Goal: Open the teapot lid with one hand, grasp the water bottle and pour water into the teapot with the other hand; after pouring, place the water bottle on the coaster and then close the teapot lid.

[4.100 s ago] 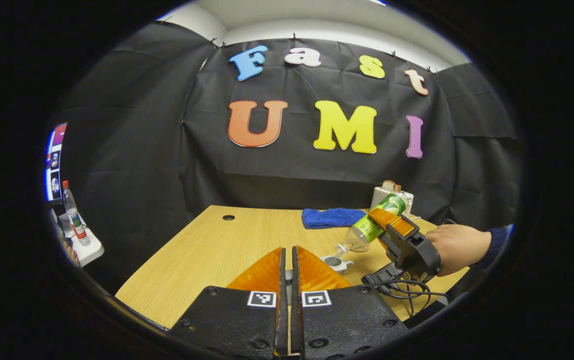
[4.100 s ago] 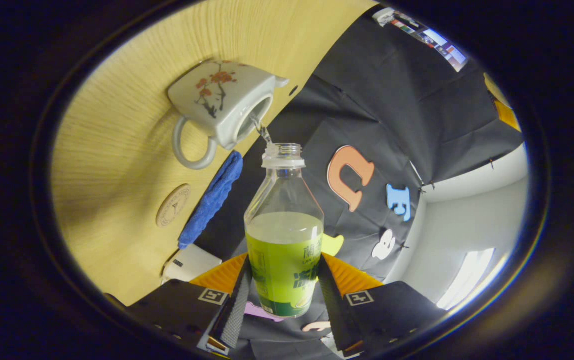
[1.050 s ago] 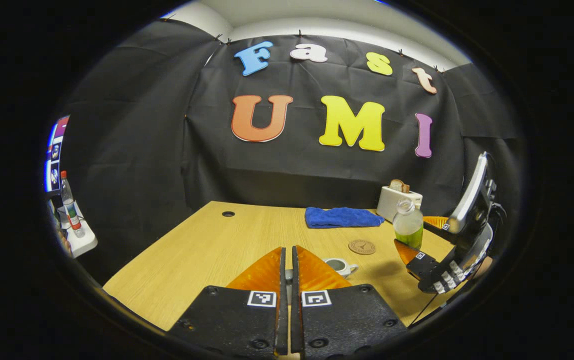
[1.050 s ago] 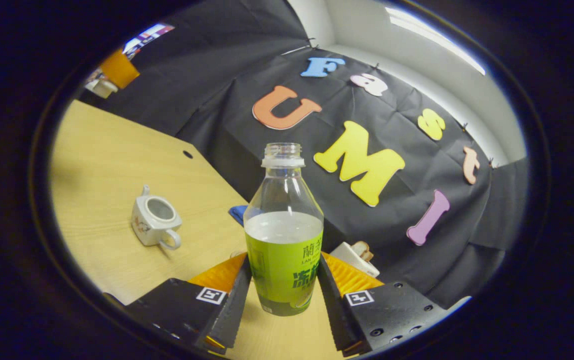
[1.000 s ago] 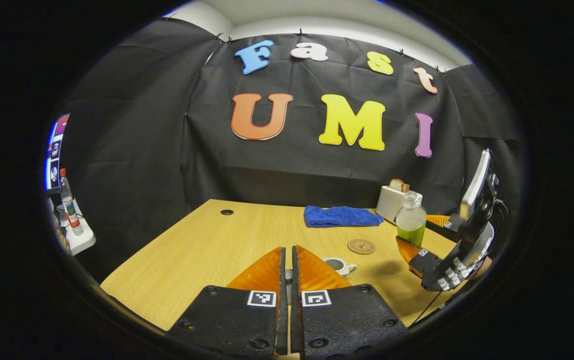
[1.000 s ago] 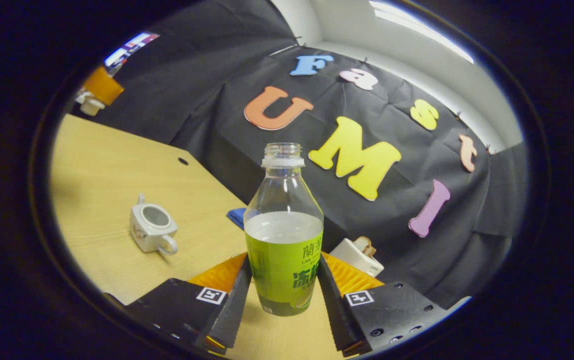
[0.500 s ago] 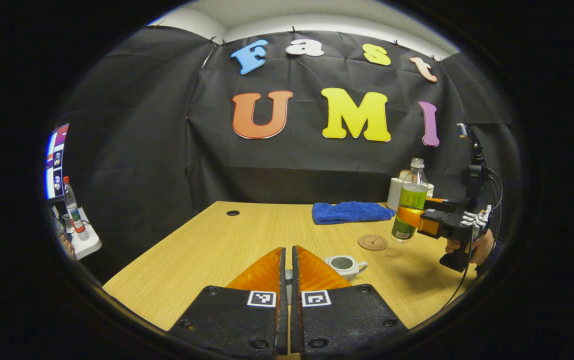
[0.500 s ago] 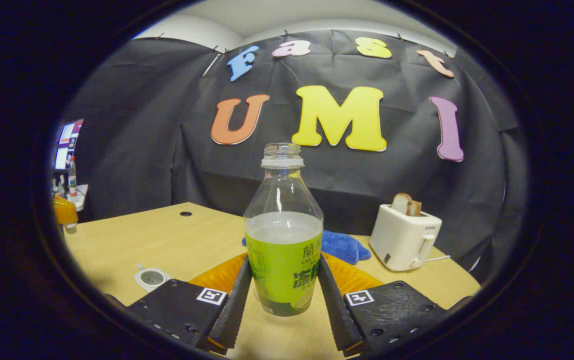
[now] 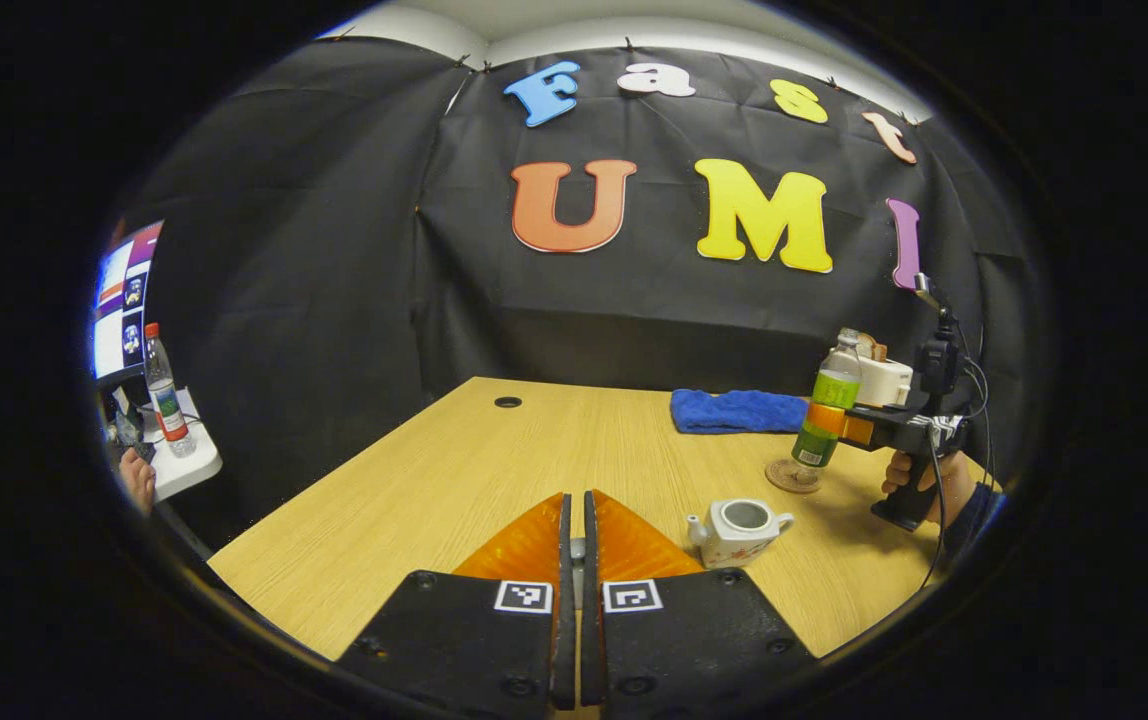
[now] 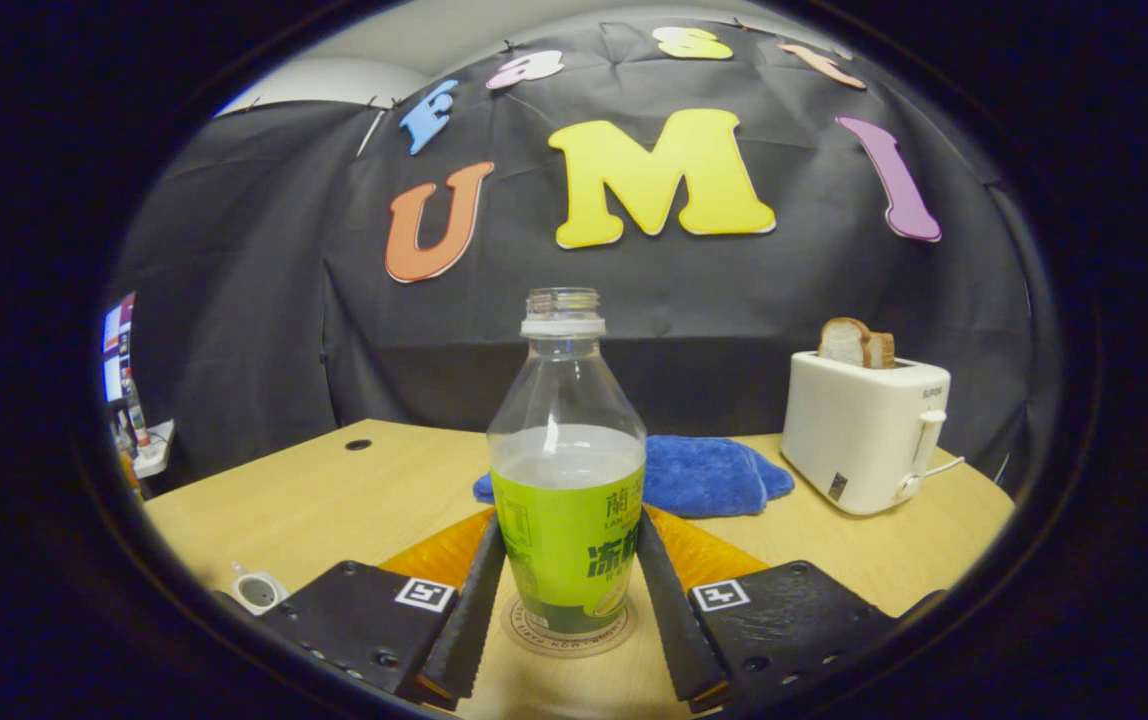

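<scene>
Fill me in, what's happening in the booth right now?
A person is working two handheld grippers at a wooden table. The right gripper is clamped on an uncapped, partly full water bottle, upright over the round coaster; whether it is resting there is unclear. The teapot sits open on the table with no lid on. The left gripper hangs nearer the camera, jaws together on something small, likely the lid.
</scene>
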Demonstrator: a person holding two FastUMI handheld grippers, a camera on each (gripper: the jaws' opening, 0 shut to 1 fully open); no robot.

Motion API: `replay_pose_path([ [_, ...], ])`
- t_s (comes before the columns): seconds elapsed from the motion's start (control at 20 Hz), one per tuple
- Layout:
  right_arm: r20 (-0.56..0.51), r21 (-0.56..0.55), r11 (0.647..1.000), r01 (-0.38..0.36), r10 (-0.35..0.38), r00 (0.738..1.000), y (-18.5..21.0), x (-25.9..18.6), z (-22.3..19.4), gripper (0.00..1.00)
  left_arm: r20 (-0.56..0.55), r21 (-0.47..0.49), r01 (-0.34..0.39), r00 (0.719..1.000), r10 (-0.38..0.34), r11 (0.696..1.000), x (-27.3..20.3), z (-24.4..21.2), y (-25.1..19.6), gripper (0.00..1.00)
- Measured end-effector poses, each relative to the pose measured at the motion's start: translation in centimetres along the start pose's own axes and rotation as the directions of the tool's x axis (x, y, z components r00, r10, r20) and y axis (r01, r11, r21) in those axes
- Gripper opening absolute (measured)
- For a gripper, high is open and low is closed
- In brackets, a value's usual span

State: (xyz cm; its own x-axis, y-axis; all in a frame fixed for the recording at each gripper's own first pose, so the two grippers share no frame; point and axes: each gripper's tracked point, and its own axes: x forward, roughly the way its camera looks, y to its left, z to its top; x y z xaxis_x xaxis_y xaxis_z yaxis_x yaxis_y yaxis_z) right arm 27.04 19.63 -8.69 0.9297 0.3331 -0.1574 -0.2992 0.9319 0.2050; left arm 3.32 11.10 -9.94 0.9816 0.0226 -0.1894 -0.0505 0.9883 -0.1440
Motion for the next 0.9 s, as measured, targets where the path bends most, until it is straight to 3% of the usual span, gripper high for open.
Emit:
replay_pose_path([
  [0.1,-0.022,-0.042,0.999,0.003,-0.004,1.000,-0.2,0.6,-1.0,0.72,0.011,0.006,-0.007,1.000,0.006,1.000,0.3,0.1,0.4,0.05],
  [0.4,-0.012,-0.027,0.999,-0.020,0.020,1.000,0.0,0.6,-1.1,0.75,0.020,0.004,-0.026,0.999,0.026,1.000,0.6,0.0,0.9,0.05],
  [0.5,-0.028,-0.027,0.999,-0.037,0.036,0.999,0.1,0.3,-1.4,0.81,0.025,-0.002,-0.029,0.999,0.029,1.000,0.6,0.1,0.9,0.05],
  [0.7,-0.041,-0.031,0.997,-0.068,0.067,0.997,0.2,-1.9,-0.9,0.91,0.045,-0.009,-0.038,0.998,0.038,0.999,0.6,0.4,0.9,0.05],
  [0.9,-0.035,-0.052,0.997,-0.060,0.058,0.998,-1.0,-5.5,-0.1,0.91,0.103,-0.017,-0.008,0.995,0.010,1.000,1.6,2.1,-1.1,0.04],
])
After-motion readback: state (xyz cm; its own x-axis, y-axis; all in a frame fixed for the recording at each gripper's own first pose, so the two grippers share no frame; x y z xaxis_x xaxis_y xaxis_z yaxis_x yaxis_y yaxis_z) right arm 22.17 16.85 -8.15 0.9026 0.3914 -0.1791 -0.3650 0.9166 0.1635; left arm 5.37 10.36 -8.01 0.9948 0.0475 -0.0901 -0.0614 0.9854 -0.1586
